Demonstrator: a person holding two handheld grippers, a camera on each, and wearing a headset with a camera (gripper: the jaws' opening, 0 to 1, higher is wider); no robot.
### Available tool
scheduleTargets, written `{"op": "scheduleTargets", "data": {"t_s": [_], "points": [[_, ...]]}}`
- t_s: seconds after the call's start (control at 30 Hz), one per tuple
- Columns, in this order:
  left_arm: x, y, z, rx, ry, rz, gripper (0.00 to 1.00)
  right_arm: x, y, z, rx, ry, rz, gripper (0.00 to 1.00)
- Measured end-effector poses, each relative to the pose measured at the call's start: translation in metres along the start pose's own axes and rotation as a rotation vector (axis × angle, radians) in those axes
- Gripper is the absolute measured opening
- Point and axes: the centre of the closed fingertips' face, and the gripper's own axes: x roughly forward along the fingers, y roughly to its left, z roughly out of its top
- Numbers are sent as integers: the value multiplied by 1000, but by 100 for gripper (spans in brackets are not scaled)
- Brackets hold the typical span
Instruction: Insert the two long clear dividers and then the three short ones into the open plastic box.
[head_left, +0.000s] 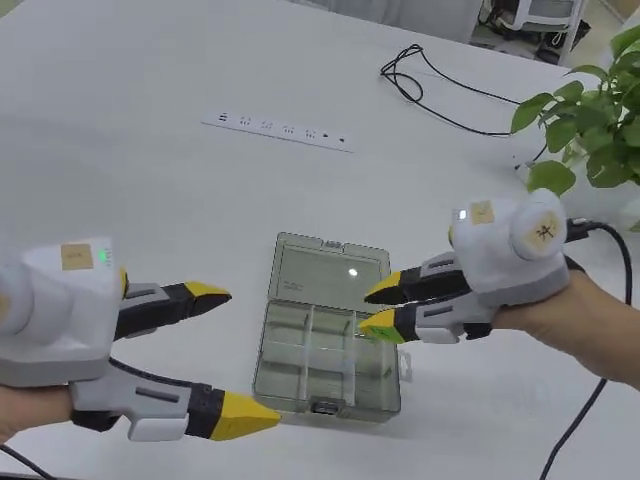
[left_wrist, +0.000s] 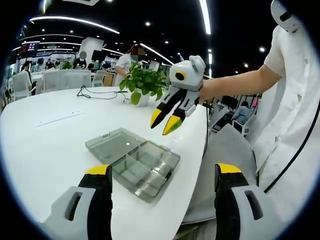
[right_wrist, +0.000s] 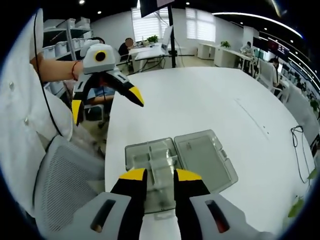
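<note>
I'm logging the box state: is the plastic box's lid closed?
No: in the head view the lid of the plastic box lies swung fully back, leaving the box open.

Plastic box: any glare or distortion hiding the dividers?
Head view: one small glare spot on the open lid; plastic box sharp, dividers faint. Left gripper view: fisheye bends the table edge, plastic box sharp. Right gripper view: same bending, no glare.

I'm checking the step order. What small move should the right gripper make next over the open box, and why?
Probably ease the right gripper straight down toward the box. Its jaws stand narrowly apart above the box's right side, which already looks split into cells; whether they hold anything clear I cannot tell. The left gripper hangs open beside it.
</note>
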Motion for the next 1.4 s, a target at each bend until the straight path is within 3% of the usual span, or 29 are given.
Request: {"op": "scheduleTargets", "data": {"t_s": [0.3, 0.77, 1.03, 1.4], "points": [[-1, -3, 0, -2, 4, -4, 87, -39, -8, -24, 53, 1, -53, 29], [-2, -3, -5, 6, 24, 2, 93, -71, -10, -87, 101, 108, -96, 44], [-3, 0, -8, 5, 40, 4, 94, -82, -16, -139, 94, 236, -93, 51], [0, 5, -10, -6, 57, 5, 94, -82, -25, -199, -28, 447, -34, 52]]}}
